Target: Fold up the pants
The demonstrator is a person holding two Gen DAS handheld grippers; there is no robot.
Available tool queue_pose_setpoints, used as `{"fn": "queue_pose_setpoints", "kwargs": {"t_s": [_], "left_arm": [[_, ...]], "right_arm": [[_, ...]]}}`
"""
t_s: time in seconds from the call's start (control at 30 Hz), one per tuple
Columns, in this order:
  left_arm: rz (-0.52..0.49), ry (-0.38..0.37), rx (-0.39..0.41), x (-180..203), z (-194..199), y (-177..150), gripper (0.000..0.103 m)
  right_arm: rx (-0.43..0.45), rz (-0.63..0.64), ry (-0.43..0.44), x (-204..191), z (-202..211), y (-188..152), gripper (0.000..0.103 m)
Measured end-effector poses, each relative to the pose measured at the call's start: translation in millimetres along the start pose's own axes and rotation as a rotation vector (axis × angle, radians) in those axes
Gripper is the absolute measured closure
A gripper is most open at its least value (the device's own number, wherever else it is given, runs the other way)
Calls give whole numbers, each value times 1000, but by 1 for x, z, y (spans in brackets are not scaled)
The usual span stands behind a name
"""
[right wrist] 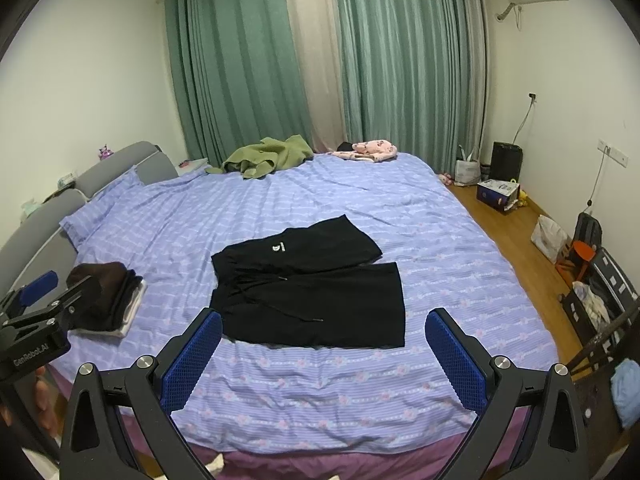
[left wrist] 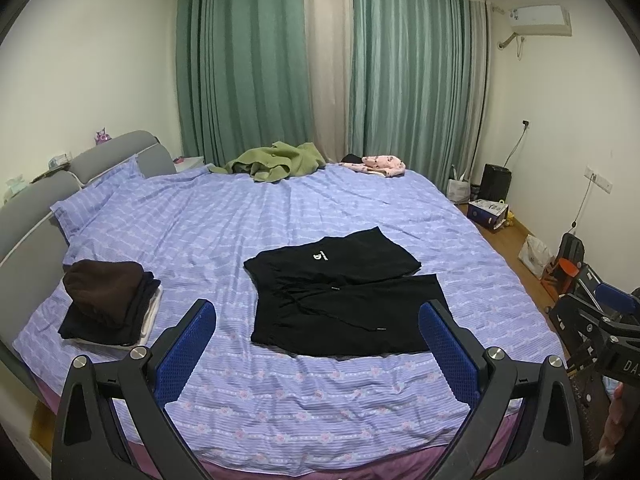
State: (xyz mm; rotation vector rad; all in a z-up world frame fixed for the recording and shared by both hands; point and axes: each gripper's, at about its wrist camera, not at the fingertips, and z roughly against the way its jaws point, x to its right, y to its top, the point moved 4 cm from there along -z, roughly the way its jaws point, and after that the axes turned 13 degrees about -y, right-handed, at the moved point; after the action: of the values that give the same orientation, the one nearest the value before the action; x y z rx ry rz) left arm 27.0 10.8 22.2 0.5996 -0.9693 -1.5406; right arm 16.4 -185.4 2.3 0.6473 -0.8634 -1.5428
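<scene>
Black shorts (left wrist: 340,300) with a white logo and loose drawstrings lie spread flat on the purple striped bed, waistband to the left, legs pointing right; they also show in the right wrist view (right wrist: 312,296). My left gripper (left wrist: 318,316) is open and empty, held above the bed's near edge, short of the shorts. My right gripper (right wrist: 322,326) is open and empty, also above the near edge. Each gripper shows at the side of the other's view, the right one (left wrist: 612,312) and the left one (right wrist: 36,304).
A stack of folded dark clothes (left wrist: 110,304) sits at the left of the bed (left wrist: 280,392). A green garment (left wrist: 280,162) and a pink one (left wrist: 378,165) lie at the far edge. Boxes, bags and a chair (right wrist: 580,256) stand on the wooden floor at the right.
</scene>
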Motion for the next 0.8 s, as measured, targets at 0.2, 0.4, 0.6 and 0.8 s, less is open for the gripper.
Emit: {"fn": "queue_pose_setpoints", "kwargs": {"t_s": [0.2, 0.4, 0.6, 0.8], "left_arm": [[0, -1, 1, 0, 0, -1, 0], [1, -3, 0, 0, 0, -3, 0], [1, -17, -13, -4, -4, -5, 0], [-4, -43, -37, -17, -14, -9, 0]], "right_arm": [[0, 0, -1, -1, 0, -1, 0], [-5, -1, -6, -3, 1, -3, 0], [-14, 0, -18, -11, 2, -7, 0], [-27, -6, -41, -21, 0, -8, 0]]}}
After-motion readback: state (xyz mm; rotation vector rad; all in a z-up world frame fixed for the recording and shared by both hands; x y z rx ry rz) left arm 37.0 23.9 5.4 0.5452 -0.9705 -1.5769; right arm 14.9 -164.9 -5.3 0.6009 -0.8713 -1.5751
